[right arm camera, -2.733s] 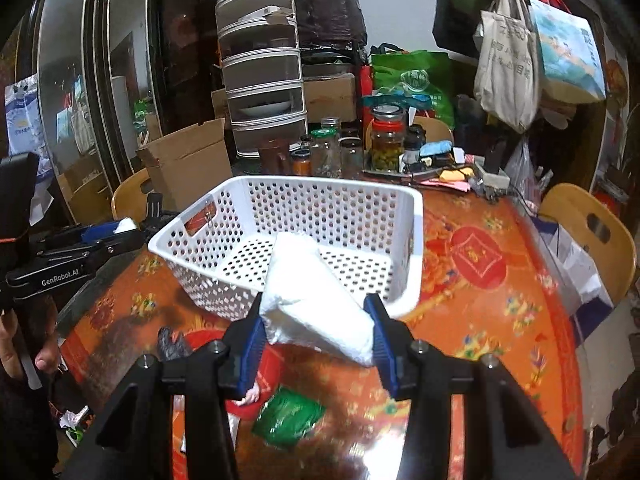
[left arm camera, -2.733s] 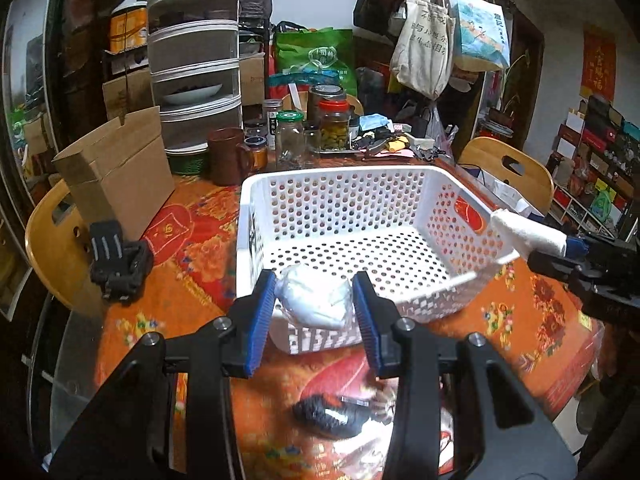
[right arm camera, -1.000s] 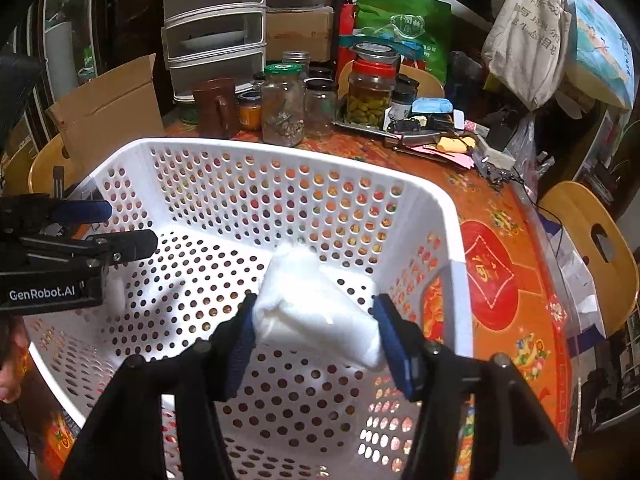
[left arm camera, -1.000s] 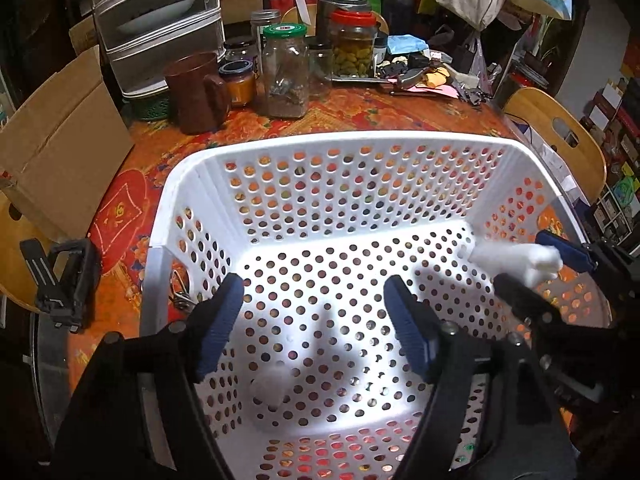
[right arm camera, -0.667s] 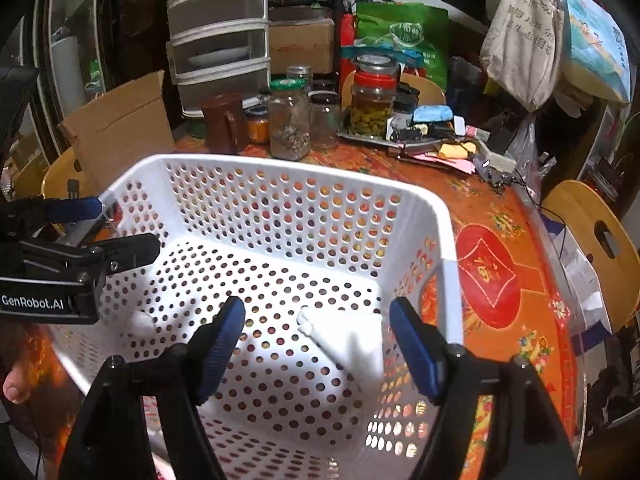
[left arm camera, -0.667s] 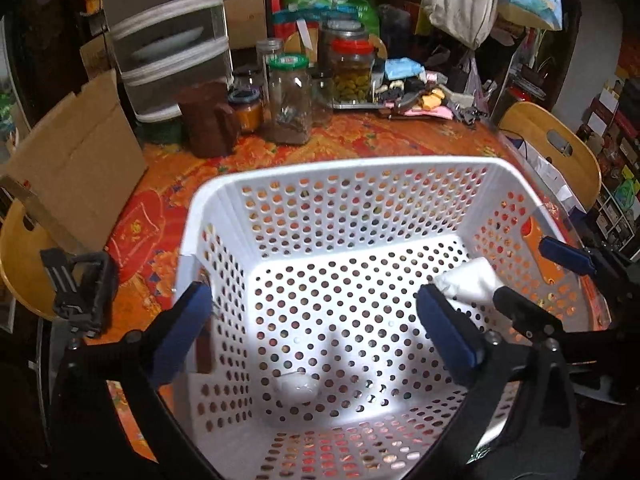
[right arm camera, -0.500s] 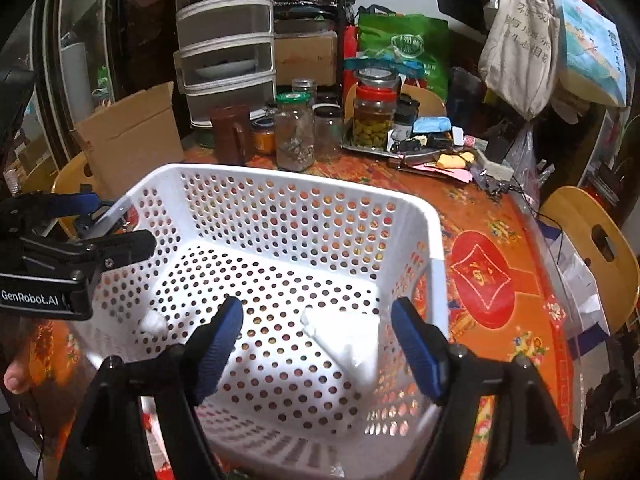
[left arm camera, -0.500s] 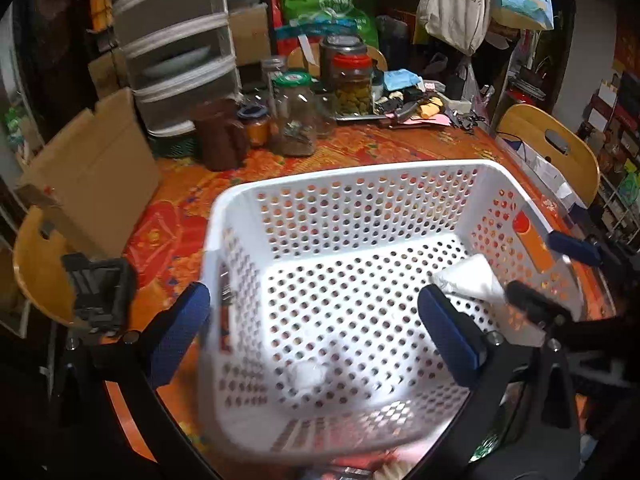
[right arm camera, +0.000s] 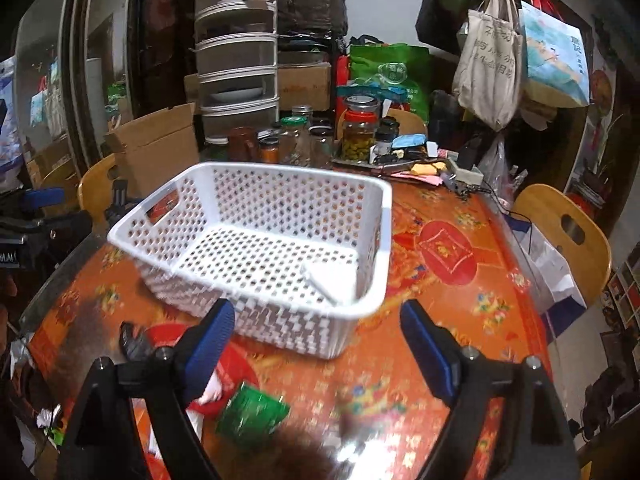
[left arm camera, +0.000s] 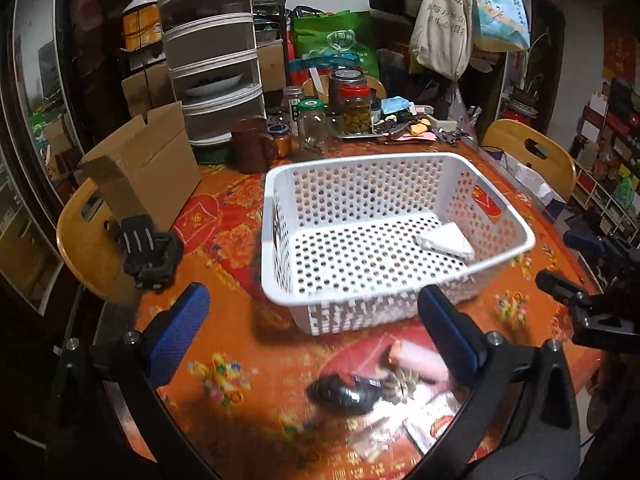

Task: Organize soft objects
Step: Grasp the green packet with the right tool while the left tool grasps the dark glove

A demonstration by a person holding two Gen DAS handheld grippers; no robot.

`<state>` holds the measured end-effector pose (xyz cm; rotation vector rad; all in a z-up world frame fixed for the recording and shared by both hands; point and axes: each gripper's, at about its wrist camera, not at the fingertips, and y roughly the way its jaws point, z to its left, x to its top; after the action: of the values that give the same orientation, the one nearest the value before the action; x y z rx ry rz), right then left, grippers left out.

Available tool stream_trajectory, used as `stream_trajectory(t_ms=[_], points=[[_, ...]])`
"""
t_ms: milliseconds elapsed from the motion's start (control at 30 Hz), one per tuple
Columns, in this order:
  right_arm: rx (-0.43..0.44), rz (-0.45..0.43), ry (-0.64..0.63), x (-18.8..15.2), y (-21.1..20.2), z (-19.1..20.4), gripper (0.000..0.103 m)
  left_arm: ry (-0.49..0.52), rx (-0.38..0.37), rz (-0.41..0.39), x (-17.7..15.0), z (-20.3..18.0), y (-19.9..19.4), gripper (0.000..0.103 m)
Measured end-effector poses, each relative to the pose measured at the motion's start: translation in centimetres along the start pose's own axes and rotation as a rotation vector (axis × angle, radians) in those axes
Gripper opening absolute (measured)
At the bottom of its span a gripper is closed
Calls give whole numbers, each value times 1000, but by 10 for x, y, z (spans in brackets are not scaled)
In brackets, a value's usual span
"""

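Observation:
A white perforated basket [left arm camera: 280, 184] stands on the red patterned table; it also shows in the right wrist view [right arm camera: 384, 216]. A white folded soft item [left arm camera: 446, 240] lies in its right corner, also seen in the right wrist view [right arm camera: 332, 276]. My left gripper [left arm camera: 316, 332] is open and empty in front of the basket. My right gripper [right arm camera: 318, 340] is open and empty, also in front of it. A dark soft item [left arm camera: 344, 394], a pink one [left arm camera: 416, 360] and a green packet [right arm camera: 252, 410] lie on the table near me.
A cardboard box [left arm camera: 148, 168], a brown mug [left arm camera: 252, 150] and several jars [left arm camera: 354, 110] stand behind the basket. A black clamp [left arm camera: 148, 250] lies at the left. Wooden chairs [right arm camera: 568, 232] ring the table. A stacked food cover [left arm camera: 212, 64] stands at the back.
Both grippers let go of their white items into the basket, opened wide and pulled back toward me out of the basket. The loose items on the near table came into view.

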<state>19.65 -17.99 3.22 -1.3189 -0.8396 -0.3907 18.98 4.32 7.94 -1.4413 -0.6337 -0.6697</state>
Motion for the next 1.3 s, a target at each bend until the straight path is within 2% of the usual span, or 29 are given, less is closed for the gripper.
stream_trajectory(t_ms=[133,233,333,433,533,733,1033,1100,1167,1300], points=[[17,-1,15,-19,-10,3,85,-20,-3,-1,-21,6,-7,103],[30,11,32,-35,-10,5,85,-48,-41,20,-40,8,-3,103],[55,32,51,-51,-6,8,85,-36,-28,45,-61,5,6,103],[74,57,66,-69,3,11,85,-47,-17,69,-78,1,22,103],[91,81,78,-82,15,12,85,-78,-61,106,-93,0,41,103],[120,142,71,-101,42,22,84,-104,-57,158,-108,-1,80,103],[127,184,44,-107,66,39,70,-137,-64,201,-113,2,116,101],[116,193,37,-107,70,43,62,-152,-79,211,-114,3,122,98],[116,192,33,-106,71,47,59,-161,-88,215,-113,2,125,97],[107,193,21,-106,72,51,57,-160,-95,221,-113,-2,132,92]])
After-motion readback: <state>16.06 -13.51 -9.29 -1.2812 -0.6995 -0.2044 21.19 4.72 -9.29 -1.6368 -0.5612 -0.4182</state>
